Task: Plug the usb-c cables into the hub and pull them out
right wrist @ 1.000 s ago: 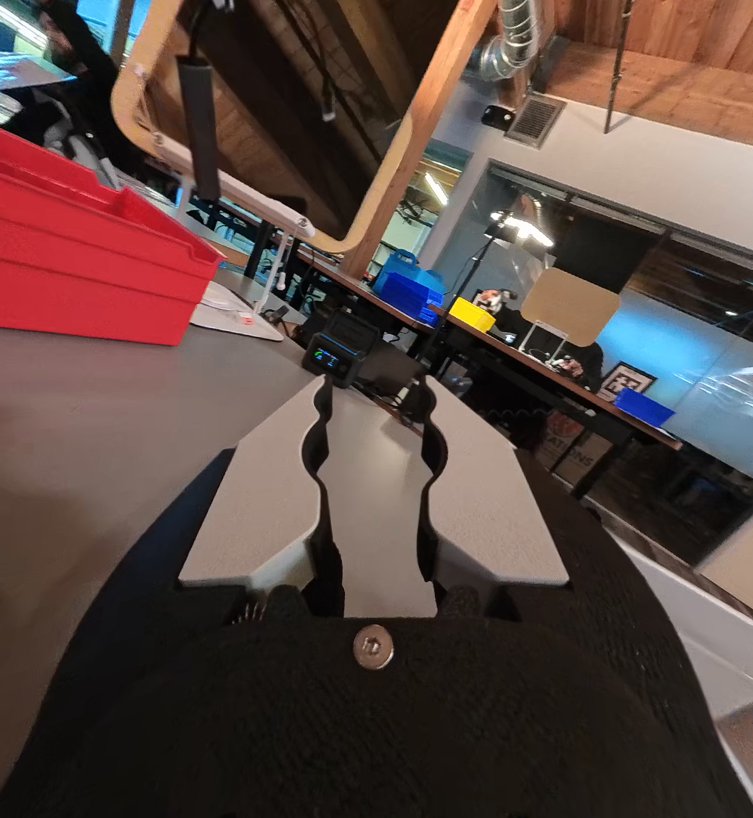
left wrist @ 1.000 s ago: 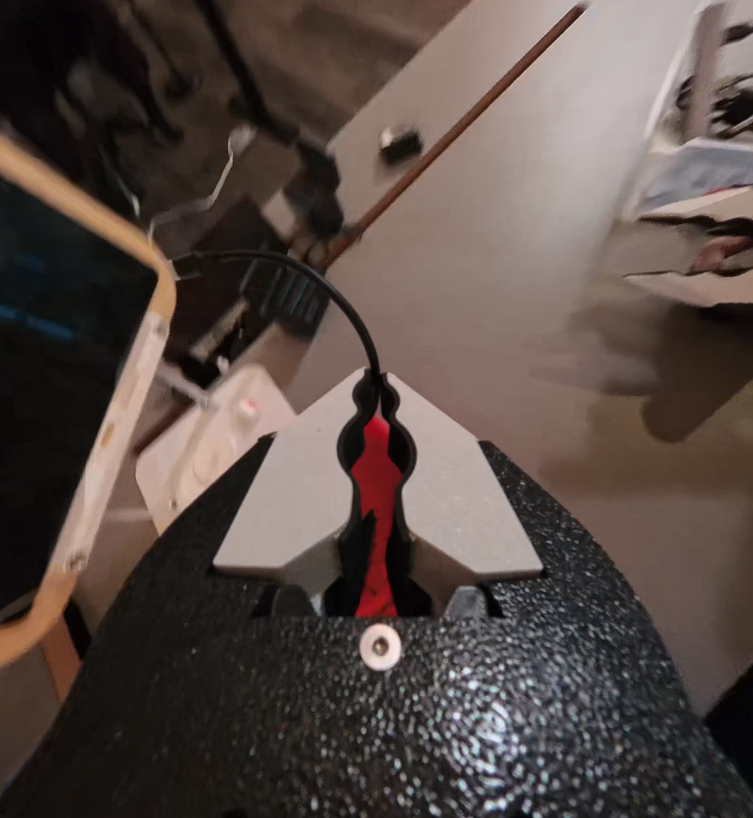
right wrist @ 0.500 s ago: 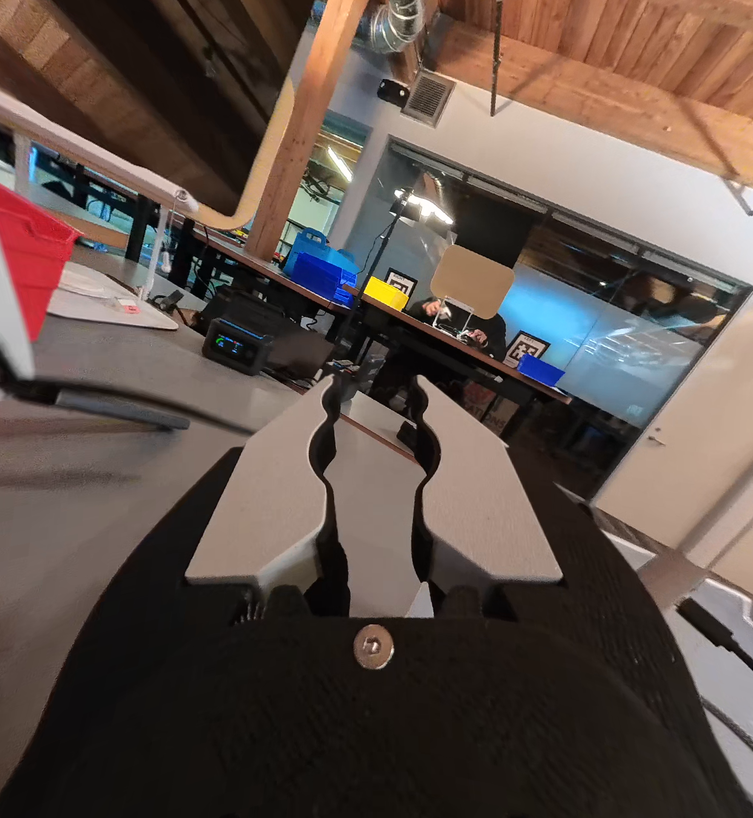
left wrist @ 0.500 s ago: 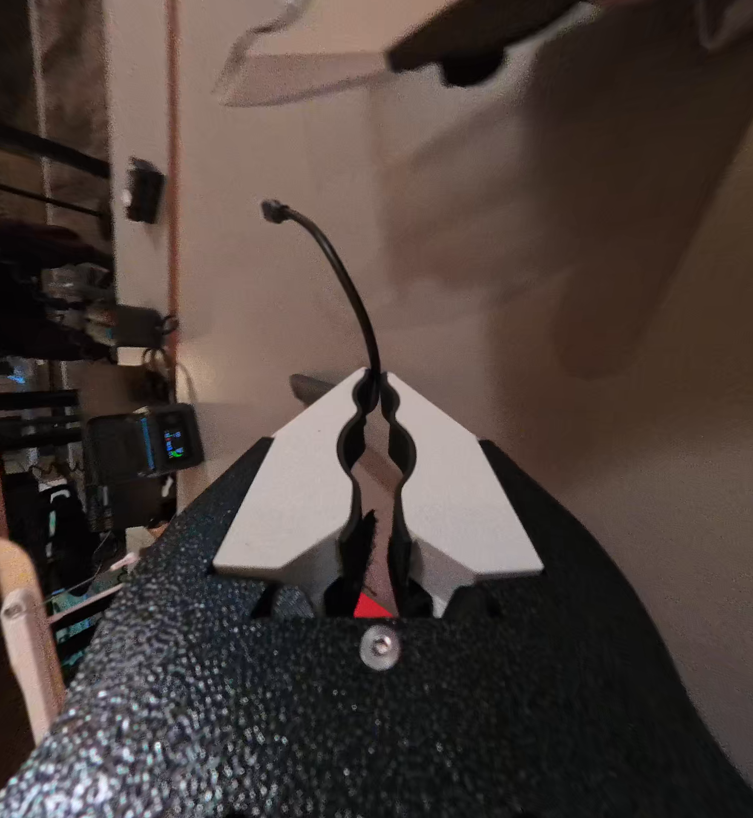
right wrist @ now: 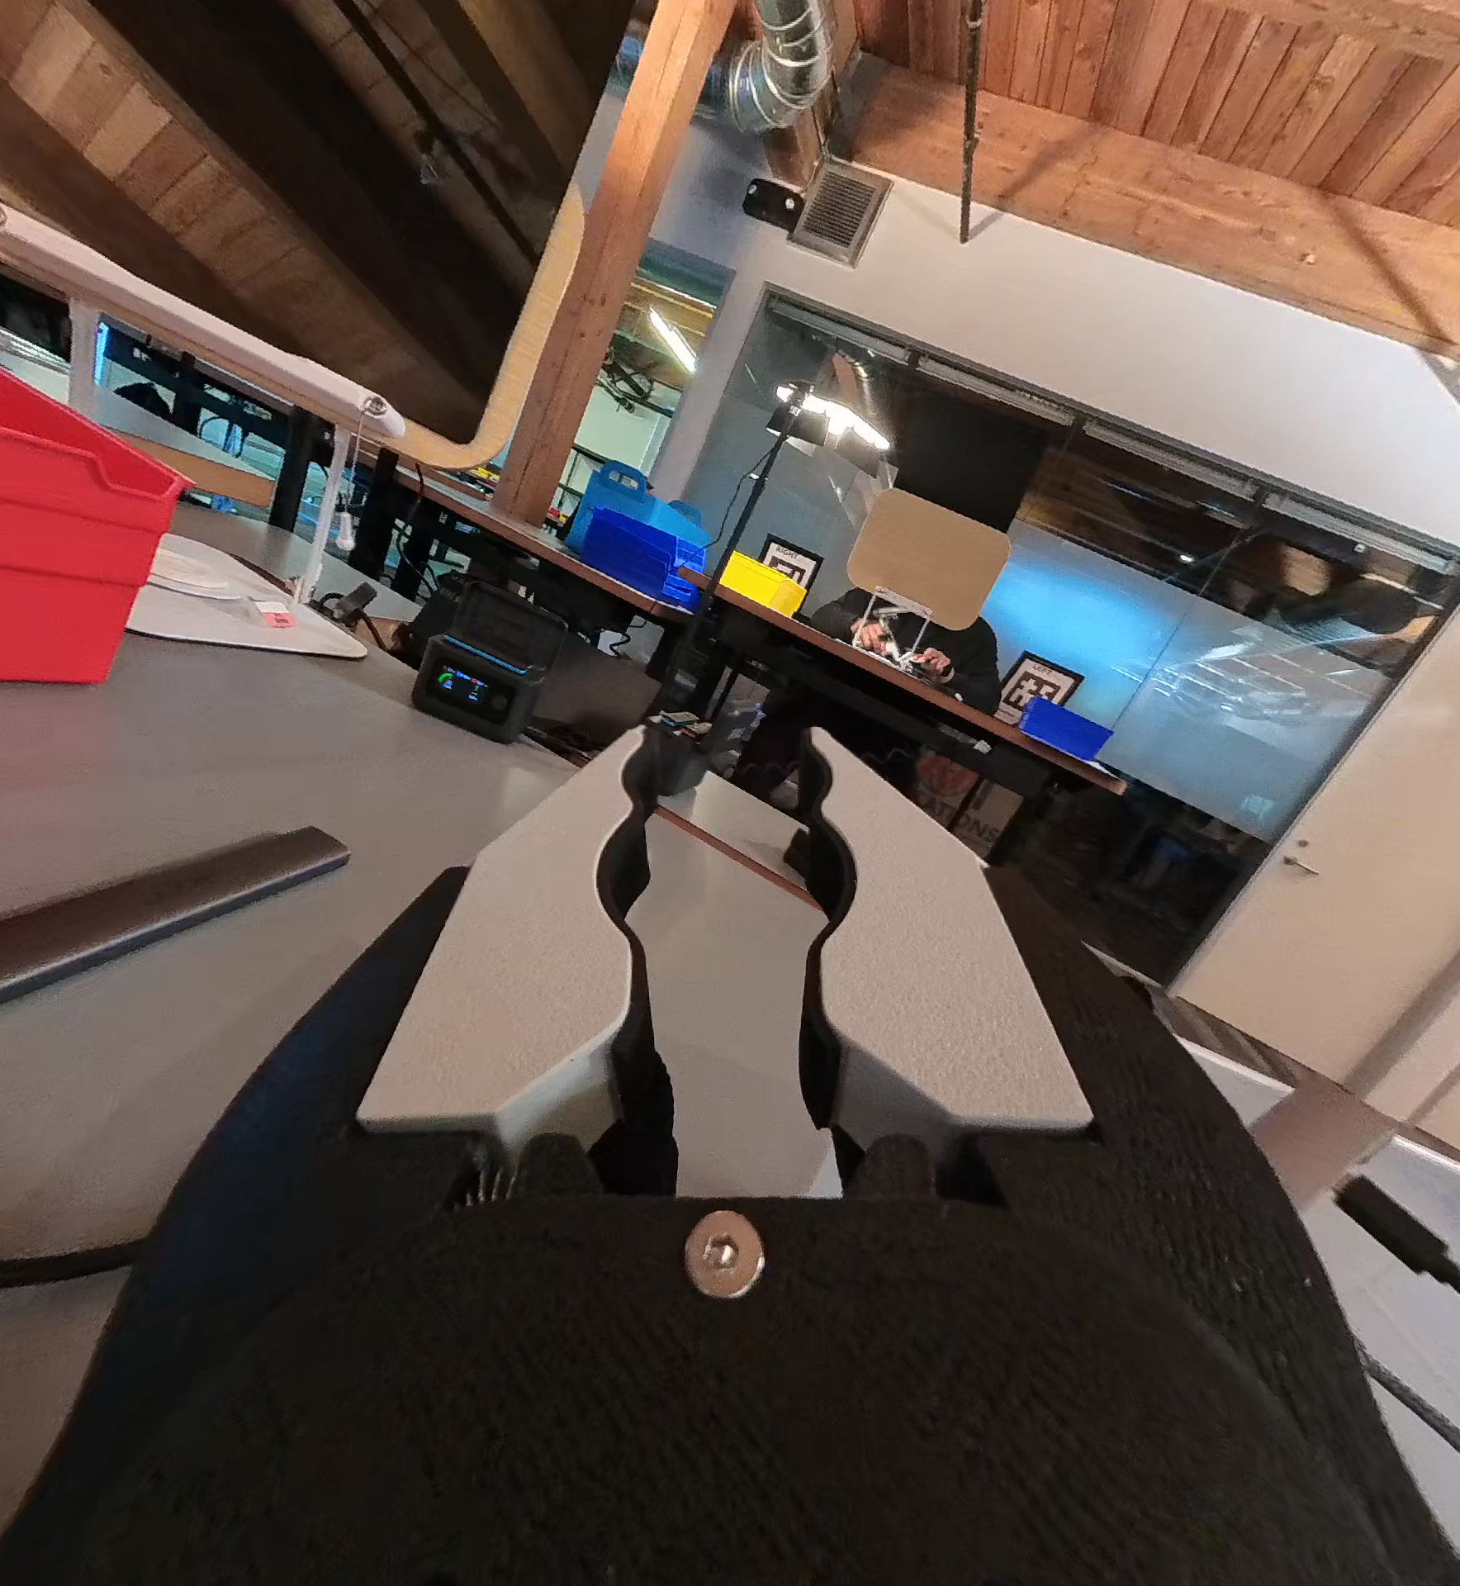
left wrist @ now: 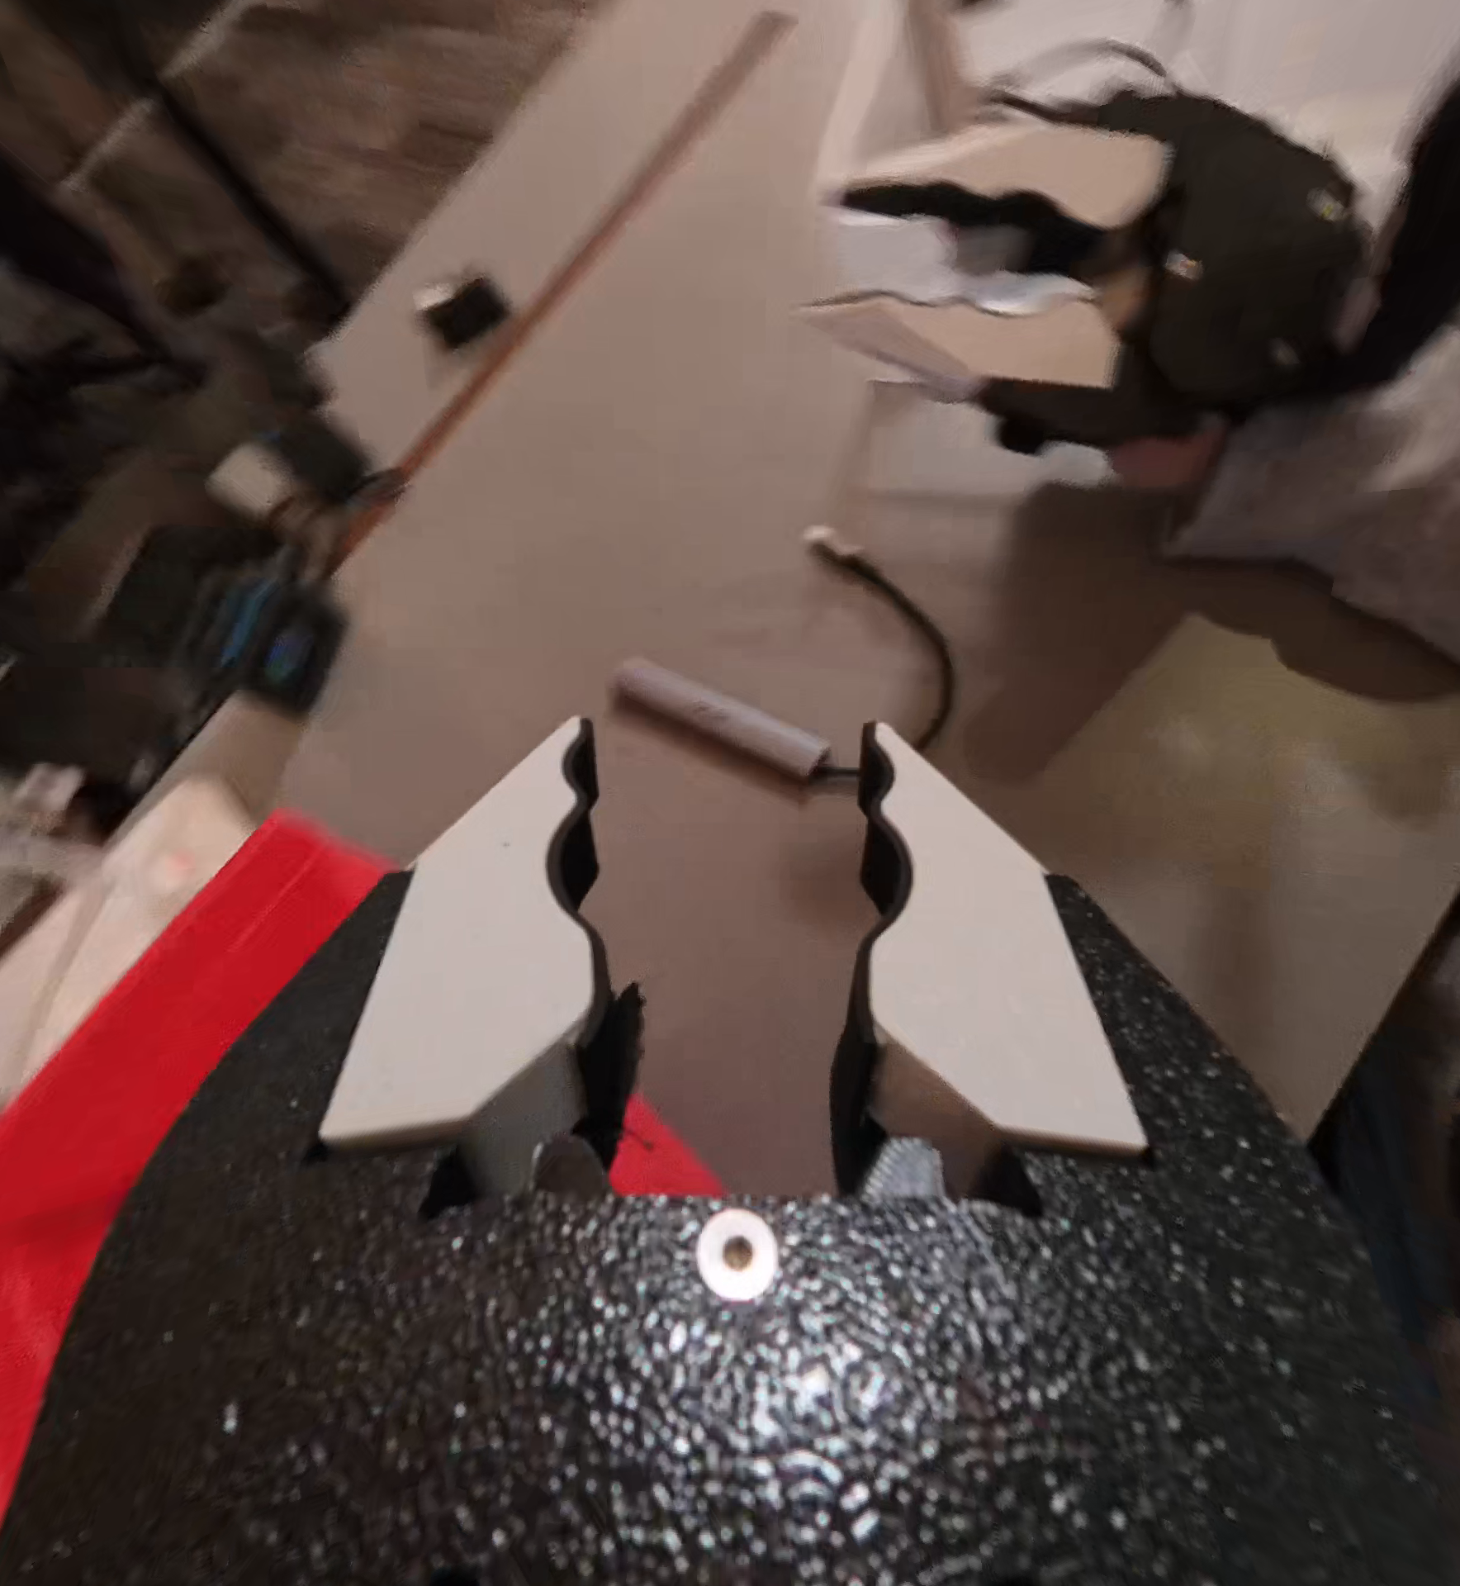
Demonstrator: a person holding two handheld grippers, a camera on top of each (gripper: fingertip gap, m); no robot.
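Note:
The grey bar-shaped hub (left wrist: 714,725) lies flat on the grey table (left wrist: 709,446) just ahead of my left gripper (left wrist: 726,738), which is open and empty, jaws wide apart. The hub's short black cable (left wrist: 937,665) curves away to a loose plug (left wrist: 825,542). In the right wrist view the hub (right wrist: 135,918) lies to the left of my right gripper (right wrist: 726,742), which is open and empty, low over the table. A black usb-c cable (right wrist: 1396,1236) and a braided one (right wrist: 1447,1450) lie at the right edge of that view.
A red tray (right wrist: 32,549) stands at the left, also in the left wrist view (left wrist: 109,1013). A small power station (right wrist: 486,678) sits at the table's far edge. The right gripper's black body (left wrist: 1241,240) shows blurred at the top right. A white tray (right wrist: 1413,1356) holds the cables.
My left gripper was shut on the hub's black cable and held it up; now it is open and the hub lies on the table. My right gripper stayed open and turned a little.

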